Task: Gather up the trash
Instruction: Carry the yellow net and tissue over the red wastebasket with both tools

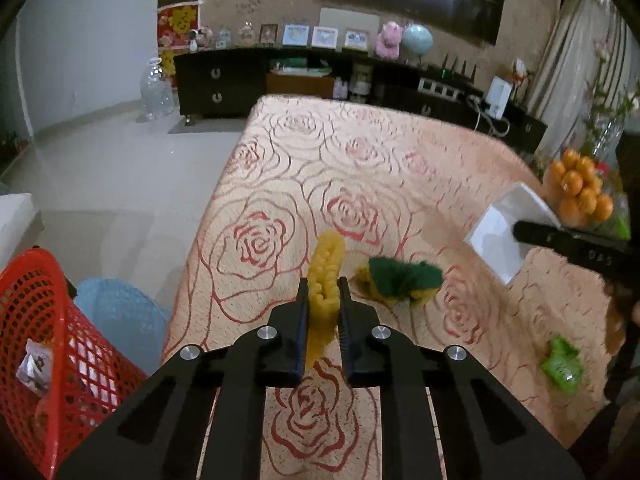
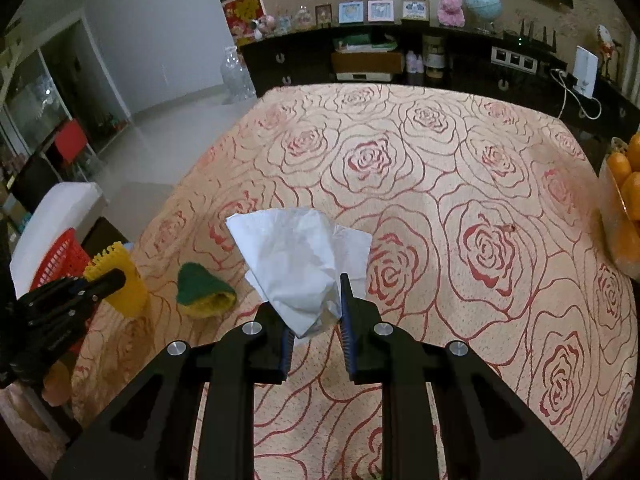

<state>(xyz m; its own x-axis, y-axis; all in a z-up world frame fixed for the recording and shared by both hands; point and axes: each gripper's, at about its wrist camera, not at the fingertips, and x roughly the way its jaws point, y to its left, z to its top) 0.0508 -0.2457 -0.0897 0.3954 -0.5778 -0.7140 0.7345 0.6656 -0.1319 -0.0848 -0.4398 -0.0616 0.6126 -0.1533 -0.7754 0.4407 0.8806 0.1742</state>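
From the left wrist camera, the bench (image 1: 360,152) wears a peach cloth patterned with red roses, set in a living room with a pale tiled floor, a dark sideboard (image 1: 224,84) carrying framed pictures and a globe, and a television above. The left gripper (image 1: 324,292) has its jaws closed on a yellow knitted piece (image 1: 326,268), lifted clear of the cloth. Just beyond lies a green-and-yellow knitted piece (image 1: 400,280); a green crumpled wrapper (image 1: 562,364) sits nearer the right edge. A red mesh basket (image 1: 44,328) stands beside the bench at lower left, scraps inside, with a blue basket (image 1: 120,316) behind it. Oranges (image 1: 580,192) are piled at the far right.

From the right wrist camera, the right gripper (image 2: 316,300) has its jaws clamped on a white tissue (image 2: 296,256), which fans out above the cloth. To the left, the other gripper holds the yellow piece in front of the red basket, the green-and-yellow piece lying between the two grippers.
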